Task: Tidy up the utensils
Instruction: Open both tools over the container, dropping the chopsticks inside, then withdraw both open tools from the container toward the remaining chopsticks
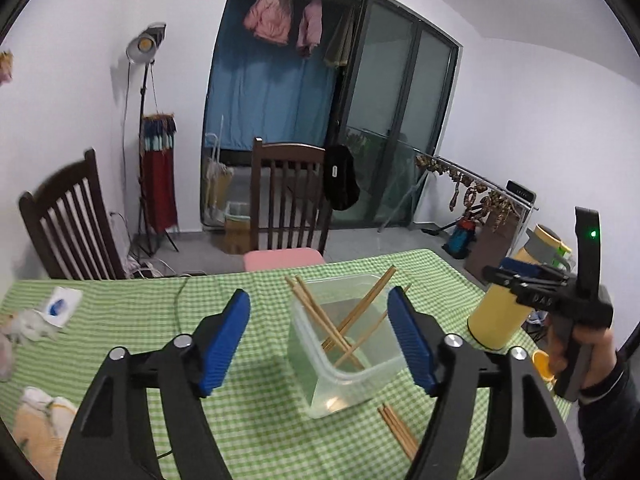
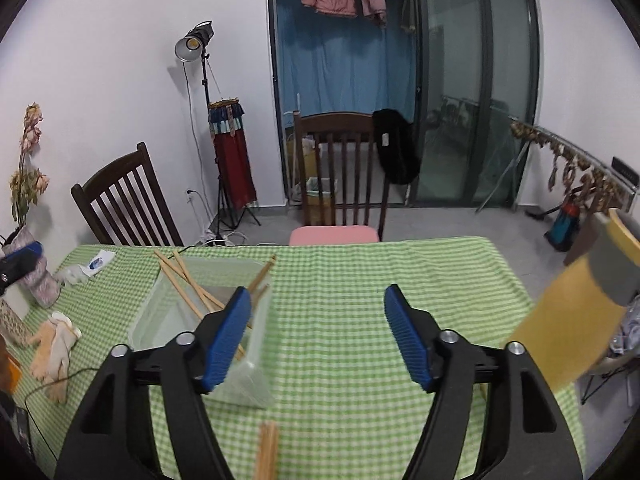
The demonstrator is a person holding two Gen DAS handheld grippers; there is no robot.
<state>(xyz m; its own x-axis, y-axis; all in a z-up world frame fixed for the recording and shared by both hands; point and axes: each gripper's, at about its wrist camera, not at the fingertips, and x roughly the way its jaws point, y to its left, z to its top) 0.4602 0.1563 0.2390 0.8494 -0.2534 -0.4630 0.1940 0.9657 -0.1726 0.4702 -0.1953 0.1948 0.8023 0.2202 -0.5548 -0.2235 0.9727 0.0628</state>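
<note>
chopsticks (image 1: 394,426) lie loose beside the clear container (image 1: 344,344); left gripper (image 1: 320,340) and right gripper (image 2: 318,334) both gape empty, so grasp them mid-length.

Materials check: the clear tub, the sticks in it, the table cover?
Tub: likely plastic, translucent with a slight green tint; the checks show through its walls. Chopsticks: look like bamboo or wood, matte tan. Table cover: seems woven cloth, green-white gingham, matte, slightly creased.
</note>
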